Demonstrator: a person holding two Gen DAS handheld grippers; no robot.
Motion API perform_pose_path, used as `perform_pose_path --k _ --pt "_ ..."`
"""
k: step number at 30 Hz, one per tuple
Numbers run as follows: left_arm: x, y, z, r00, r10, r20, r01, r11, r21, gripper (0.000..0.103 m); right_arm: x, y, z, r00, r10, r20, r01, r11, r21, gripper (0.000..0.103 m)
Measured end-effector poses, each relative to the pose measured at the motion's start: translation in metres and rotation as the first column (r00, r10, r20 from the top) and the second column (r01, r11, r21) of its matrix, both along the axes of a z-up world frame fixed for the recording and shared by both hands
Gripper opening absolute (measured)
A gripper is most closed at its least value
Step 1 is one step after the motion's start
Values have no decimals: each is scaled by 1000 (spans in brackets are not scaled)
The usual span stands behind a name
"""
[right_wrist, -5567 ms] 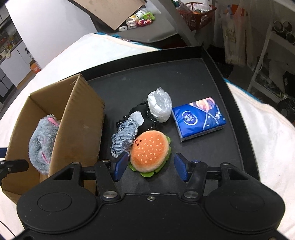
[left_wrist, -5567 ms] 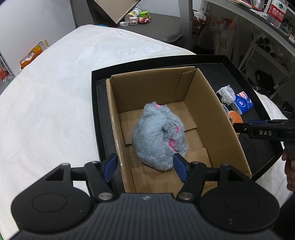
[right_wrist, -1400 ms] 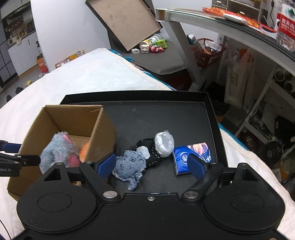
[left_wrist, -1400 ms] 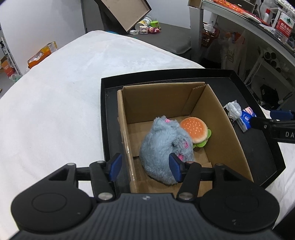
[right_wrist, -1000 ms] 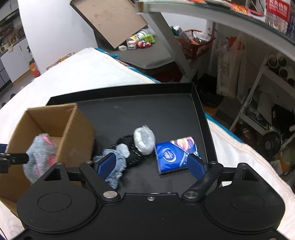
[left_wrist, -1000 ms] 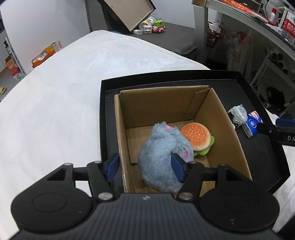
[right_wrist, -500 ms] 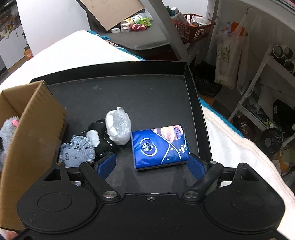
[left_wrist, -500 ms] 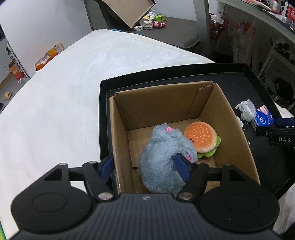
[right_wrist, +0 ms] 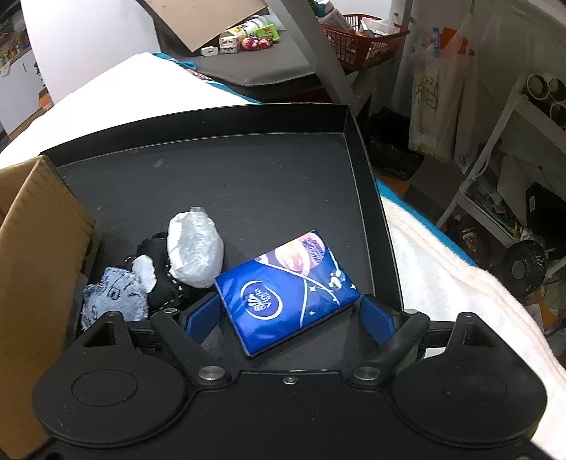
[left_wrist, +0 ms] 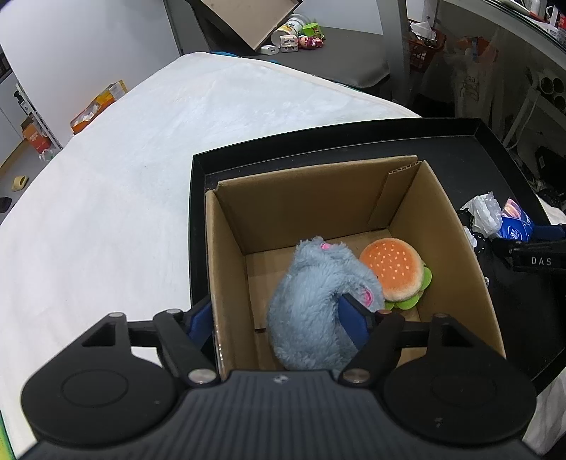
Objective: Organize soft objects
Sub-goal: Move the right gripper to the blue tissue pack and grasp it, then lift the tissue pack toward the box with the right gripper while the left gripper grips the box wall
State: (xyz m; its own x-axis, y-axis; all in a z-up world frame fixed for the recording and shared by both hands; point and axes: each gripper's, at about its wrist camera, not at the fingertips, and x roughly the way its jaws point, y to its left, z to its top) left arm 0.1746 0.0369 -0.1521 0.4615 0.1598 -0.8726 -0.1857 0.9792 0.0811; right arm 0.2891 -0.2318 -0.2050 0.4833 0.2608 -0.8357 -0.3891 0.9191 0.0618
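A cardboard box (left_wrist: 456,247) stands in a black tray (left_wrist: 198,198). In it lie a grey plush toy (left_wrist: 315,304) and a burger plush (left_wrist: 392,269). My left gripper (left_wrist: 279,318) is open and straddles the box's near left wall, one finger outside, one against the grey plush. My right gripper (right_wrist: 290,318) is open, with its fingers on either side of a blue tissue pack (right_wrist: 286,290) on the tray (right_wrist: 247,170). Left of the pack lie a white wrapped bundle (right_wrist: 194,251), a black soft item (right_wrist: 159,272) and a denim plush (right_wrist: 113,293).
The tray sits on a white blanket (left_wrist: 106,198). The box wall (right_wrist: 39,247) is at the left of the right wrist view. Shelves, bags and a red basket (right_wrist: 361,32) stand beyond the tray. My right gripper also shows in the left wrist view (left_wrist: 530,251).
My right gripper let go of the burger plush in the box, then moved right and down around the tissue pack. My left gripper stayed at the box's near left wall.
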Motion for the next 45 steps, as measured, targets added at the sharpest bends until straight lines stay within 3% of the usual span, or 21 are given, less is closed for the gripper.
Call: perform_pose_path --k 21,28,45 --pt "-14 5 10 999 2 41 0 999 -34 73 -24 6 25 998 31 59 -29 999 -33 78" --pt "-20 8 16 998 2 60 1 998 -56 73 -31 11 47 996 35 79 -35 999 -4 78" --pt "-40 18 17 996 -38 77 47 992 -119 73 -64 56 103 972 153 176 -158 987 19 79"
